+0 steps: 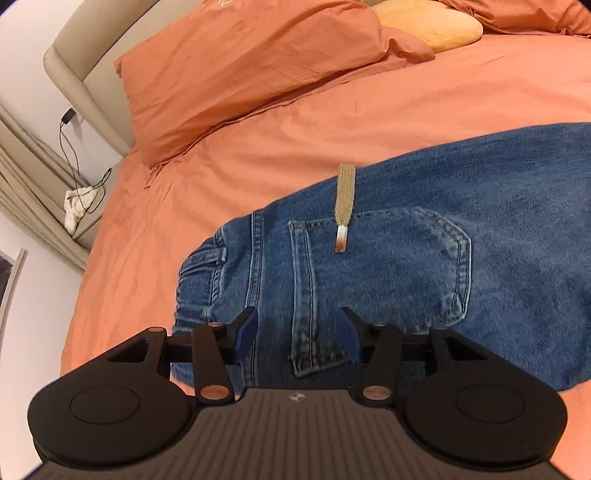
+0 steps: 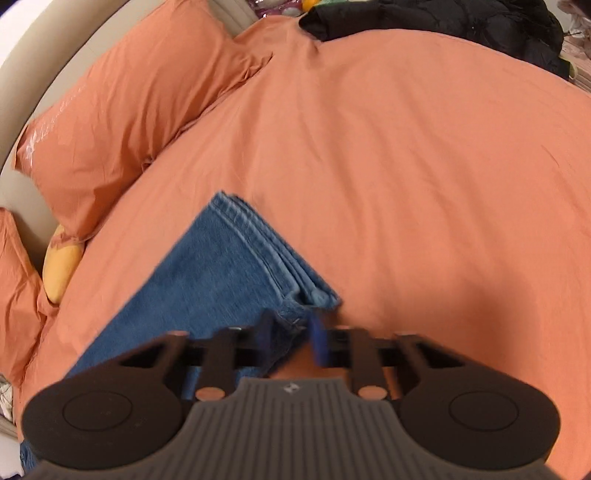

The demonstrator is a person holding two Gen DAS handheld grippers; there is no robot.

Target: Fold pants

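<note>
In the left wrist view, the black two-finger left gripper (image 1: pixel 297 332) with blue pads hangs spread wide over the waist end of the blue denim pants (image 1: pixel 388 266), gripping nothing. The pants lie flat on the orange cotton bedsheet (image 1: pixel 332 122), already doubled leg over leg so one stitched back pocket (image 1: pixel 380 280) faces up. The elasticated waistband sits at about nine o'clock from the pocket. A beige woven drawstring (image 1: pixel 344 195) with a clear plastic tip lies across the pocket's top edge at twelve o'clock. Open fingers straddling the pocket seam suggest this gripper is lining up to take the waist end, or merely steadying above it. An orange pillow (image 1: pixel 251 74) lies at eleven o'clock, a yellow cushion (image 1: pixel 432 26) at one o'clock, and a white charger with black cable (image 1: pixel 74 162) at the far nine o'clock edge.

In the right wrist view, the right gripper (image 2: pixel 293 338) has its fingers drawn close on the stacked hem corner of the pants (image 2: pixel 207 273), pinching the denim. I judge this hold is meant to carry the leg ends toward the waist for the next fold. A black garment (image 2: pixel 443 22) lies at one o'clock.

No brand or legible writing shows; a small round mark on each gripper body is unreadable.
</note>
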